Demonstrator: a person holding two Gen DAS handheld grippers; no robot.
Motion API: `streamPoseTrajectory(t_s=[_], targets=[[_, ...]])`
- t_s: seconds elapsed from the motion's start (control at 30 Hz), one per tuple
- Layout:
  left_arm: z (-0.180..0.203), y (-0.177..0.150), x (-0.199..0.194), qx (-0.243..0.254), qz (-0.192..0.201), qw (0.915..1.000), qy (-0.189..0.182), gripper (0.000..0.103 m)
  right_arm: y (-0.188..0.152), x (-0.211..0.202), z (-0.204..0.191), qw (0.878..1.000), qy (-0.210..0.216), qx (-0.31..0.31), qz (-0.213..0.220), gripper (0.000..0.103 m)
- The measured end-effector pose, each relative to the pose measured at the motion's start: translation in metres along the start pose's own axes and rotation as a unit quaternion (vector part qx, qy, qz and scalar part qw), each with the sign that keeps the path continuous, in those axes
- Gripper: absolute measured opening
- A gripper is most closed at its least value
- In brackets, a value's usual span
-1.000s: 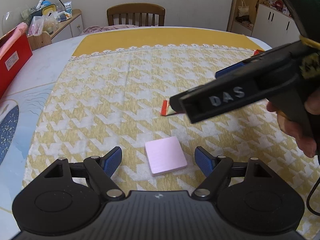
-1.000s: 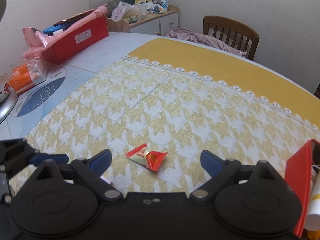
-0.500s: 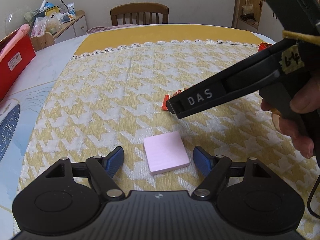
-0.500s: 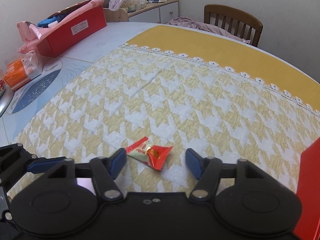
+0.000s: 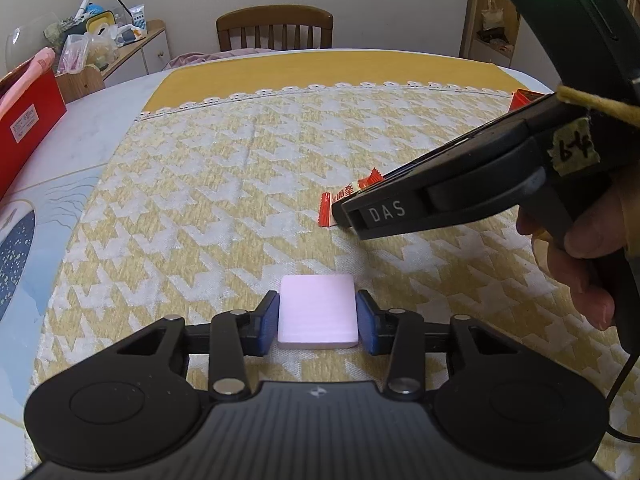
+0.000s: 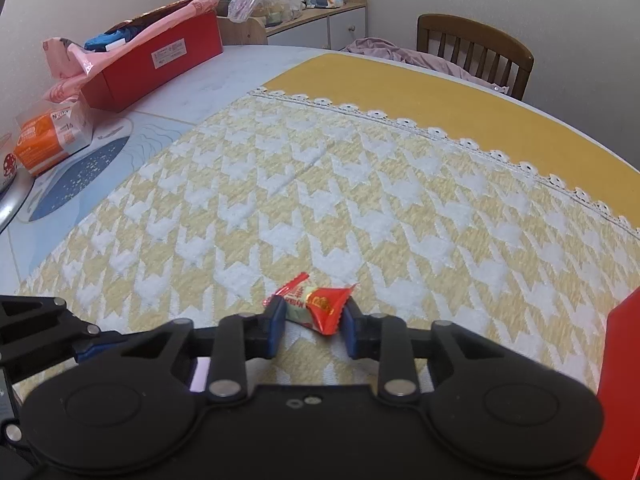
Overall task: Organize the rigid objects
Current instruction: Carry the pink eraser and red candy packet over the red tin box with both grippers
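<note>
Two grips are being taken at once. The left gripper (image 5: 317,326) has just been closing and its jaws now sit against both sides of the pink block (image 5: 317,322), which lies flat on the yellow houndstooth cloth (image 5: 224,184). The right gripper (image 6: 312,326) has likewise been closing and its jaws pinch the red wrapped candy (image 6: 318,306), just beyond the pink block; whether that pinch is firm is hard to judge from this angle. Step in hand: grasping. Next, both items need lifting clear of the cloth, probably towards the red box (image 6: 618,376) at the desk's right edge.
</note>
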State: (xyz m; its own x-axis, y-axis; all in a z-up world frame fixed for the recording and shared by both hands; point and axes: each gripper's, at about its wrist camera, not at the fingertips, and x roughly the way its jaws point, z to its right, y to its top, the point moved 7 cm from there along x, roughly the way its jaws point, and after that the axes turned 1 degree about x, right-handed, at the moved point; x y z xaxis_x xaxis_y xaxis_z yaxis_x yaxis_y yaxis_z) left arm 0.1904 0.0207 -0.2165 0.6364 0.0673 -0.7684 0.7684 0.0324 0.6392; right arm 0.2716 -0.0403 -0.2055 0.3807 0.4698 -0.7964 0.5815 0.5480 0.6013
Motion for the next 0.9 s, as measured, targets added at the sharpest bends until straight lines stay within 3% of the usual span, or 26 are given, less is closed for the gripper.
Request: streamPoseTrajectory(t_s=[0.43,0.9], targets=[[-0.006,0.004,-0.001,-0.019,-0.007,0.9998,-0.005,0.040,-0.005,-0.033,0.006,0.999,0.001,0.028,0.036,0.020],[0.026,0.056,-0.034,-0.028,0.030,0.9973,-0.061,0.040,-0.020,-0.136,0.052,0.992,-0.028,0.065,0.104,0.020]])
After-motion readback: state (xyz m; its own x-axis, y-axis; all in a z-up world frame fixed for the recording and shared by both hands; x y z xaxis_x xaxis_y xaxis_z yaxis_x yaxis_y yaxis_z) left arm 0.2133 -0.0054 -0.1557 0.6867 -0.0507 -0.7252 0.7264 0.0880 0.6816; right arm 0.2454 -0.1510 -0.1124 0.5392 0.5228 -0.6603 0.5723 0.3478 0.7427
